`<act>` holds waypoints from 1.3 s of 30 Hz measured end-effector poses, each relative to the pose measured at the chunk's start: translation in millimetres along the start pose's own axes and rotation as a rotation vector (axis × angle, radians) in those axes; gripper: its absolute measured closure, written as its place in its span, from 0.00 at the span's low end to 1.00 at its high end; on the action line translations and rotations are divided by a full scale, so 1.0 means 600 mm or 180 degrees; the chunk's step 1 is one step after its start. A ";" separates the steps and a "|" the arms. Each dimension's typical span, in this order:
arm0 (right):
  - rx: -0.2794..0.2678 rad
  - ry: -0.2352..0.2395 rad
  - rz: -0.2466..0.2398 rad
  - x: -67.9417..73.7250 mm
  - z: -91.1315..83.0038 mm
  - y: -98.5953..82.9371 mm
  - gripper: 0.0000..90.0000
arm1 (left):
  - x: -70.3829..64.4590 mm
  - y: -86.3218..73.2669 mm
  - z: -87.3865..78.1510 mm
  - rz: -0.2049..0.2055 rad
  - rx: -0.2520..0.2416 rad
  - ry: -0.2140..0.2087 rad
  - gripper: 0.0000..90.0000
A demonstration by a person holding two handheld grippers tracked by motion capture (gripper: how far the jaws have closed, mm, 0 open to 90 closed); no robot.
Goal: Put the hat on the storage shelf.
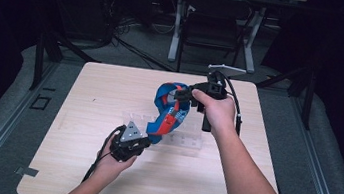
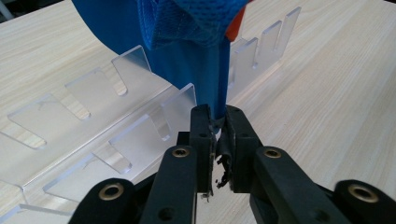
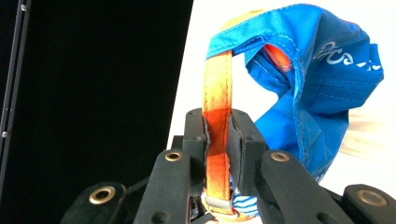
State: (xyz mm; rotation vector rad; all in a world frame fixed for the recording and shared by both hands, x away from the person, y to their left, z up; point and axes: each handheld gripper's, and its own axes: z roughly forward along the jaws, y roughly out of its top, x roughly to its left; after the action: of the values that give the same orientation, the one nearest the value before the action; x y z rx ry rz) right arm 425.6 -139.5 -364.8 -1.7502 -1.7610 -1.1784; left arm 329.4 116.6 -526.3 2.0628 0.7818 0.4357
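A blue cap (image 1: 171,108) with an orange back strap hangs above the table between my two grippers. My left gripper (image 1: 148,142) is shut on the blue cloth (image 2: 212,77) at the cap's lower end, just over a clear acrylic rack (image 2: 93,135). My right gripper (image 1: 180,97), higher and farther back, is shut on the orange strap (image 3: 218,126), which runs between its jaws. The blue cap body (image 3: 317,93) with white lettering bulges to the right of that strap. Both hands hold the grippers from the near side.
The clear slotted acrylic rack (image 1: 186,142) lies on the light wooden table (image 1: 82,115) under the cap. Dark floor, cables and a desk frame (image 1: 214,32) stand beyond the far edge. Bare table surface lies at left and front.
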 end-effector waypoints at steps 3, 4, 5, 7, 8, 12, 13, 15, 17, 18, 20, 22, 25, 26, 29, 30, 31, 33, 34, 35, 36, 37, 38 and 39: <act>0.0001 -0.0012 -0.0016 -0.001 -0.001 0.000 0.87 | 0.001 0.000 -0.002 -0.0011 0.0009 -0.0007 0.91; -0.0004 -0.0012 -0.0021 -0.001 -0.002 0.000 0.86 | 0.000 0.000 -0.002 -0.0015 -0.0011 0.0006 0.90; 0.0015 -0.0022 0.0004 0.000 -0.005 0.000 0.86 | 0.000 0.000 -0.002 -0.0018 -0.0015 0.0007 0.90; -0.0009 -0.0039 -0.0027 -0.002 -0.007 0.000 0.85 | 0.000 0.000 -0.004 -0.0017 -0.0019 0.0016 0.88; -0.0014 -0.0042 -0.0035 -0.002 -0.009 0.000 0.85 | 0.000 -0.001 -0.004 -0.0018 -0.0038 0.0036 0.87; -0.0070 -0.0125 -0.0061 -0.005 -0.017 -0.001 0.80 | 0.002 -0.003 -0.011 -0.0045 -0.0085 0.0056 0.81; -0.0100 -0.0146 -0.0079 -0.006 -0.019 -0.001 0.79 | 0.003 -0.004 -0.013 -0.0050 -0.0098 0.0053 0.80; -0.0137 -0.0202 -0.0070 -0.008 -0.026 -0.001 0.78 | 0.005 -0.006 -0.016 -0.0079 -0.0103 0.0052 0.78; -0.0168 -0.0263 -0.0118 -0.010 -0.033 -0.002 0.78 | 0.007 -0.008 -0.018 -0.0118 -0.0113 0.0062 0.75; -0.0171 -0.0299 -0.0135 -0.011 -0.035 -0.002 0.77 | 0.008 -0.009 -0.020 -0.0139 -0.0130 0.0049 0.73; -0.0177 -0.0355 -0.0168 -0.013 -0.040 -0.003 0.76 | 0.010 -0.012 -0.025 -0.0180 -0.0148 0.0046 0.69; -0.0192 -0.0400 -0.0190 -0.016 -0.044 -0.005 0.75 | 0.014 -0.015 -0.030 -0.0194 -0.0152 0.0034 0.67; -0.0205 -0.0426 -0.0189 -0.021 -0.048 -0.006 0.74 | 0.017 -0.019 -0.037 -0.0207 -0.0143 0.0054 0.65; -0.0210 -0.0469 -0.0214 -0.024 -0.051 -0.009 0.72 | 0.018 -0.021 -0.039 -0.0199 -0.0140 0.0056 0.63; -0.0206 -0.0501 -0.0243 -0.026 -0.056 -0.013 0.69 | 0.024 -0.031 -0.049 -0.0266 -0.0157 0.0083 0.60; -0.0228 -0.0507 -0.0282 -0.028 -0.056 -0.015 0.68 | 0.027 -0.033 -0.051 -0.0263 -0.0157 0.0084 0.59; -0.0226 -0.0515 -0.0289 -0.028 -0.056 -0.017 0.67 | 0.029 -0.035 -0.054 -0.0284 -0.0172 0.0080 0.57; -0.0227 -0.0531 -0.0317 -0.029 -0.058 -0.021 0.64 | 0.033 -0.041 -0.061 -0.0298 -0.0174 0.0092 0.55; -0.0237 -0.0546 -0.0342 -0.030 -0.059 -0.023 0.64 | 0.034 -0.043 -0.064 -0.0310 -0.0165 0.0115 0.54; -0.0248 -0.0555 -0.0366 -0.031 -0.060 -0.025 0.64 | 0.036 -0.045 -0.068 -0.0316 -0.0171 0.0123 0.54; -0.0242 -0.0580 -0.0396 -0.031 -0.061 -0.027 0.63 | 0.037 -0.047 -0.072 -0.0334 -0.0178 0.0140 0.53; -0.0240 -0.0602 -0.0411 -0.032 -0.062 -0.029 0.62 | 0.038 -0.049 -0.076 -0.0331 -0.0174 0.0161 0.52; -0.0246 -0.0629 -0.0439 -0.033 -0.063 -0.031 0.61 | 0.039 -0.051 -0.080 -0.0316 -0.0163 0.0179 0.52; -0.0245 -0.0674 -0.0483 -0.033 -0.064 -0.033 0.61 | 0.040 -0.054 -0.085 -0.0308 -0.0168 0.0190 0.52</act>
State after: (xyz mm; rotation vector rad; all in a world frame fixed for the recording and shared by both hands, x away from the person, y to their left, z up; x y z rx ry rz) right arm 398.8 -178.8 -363.7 -1.8733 -2.0272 -1.1714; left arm 306.8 177.4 -524.0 1.9616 0.8924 0.4609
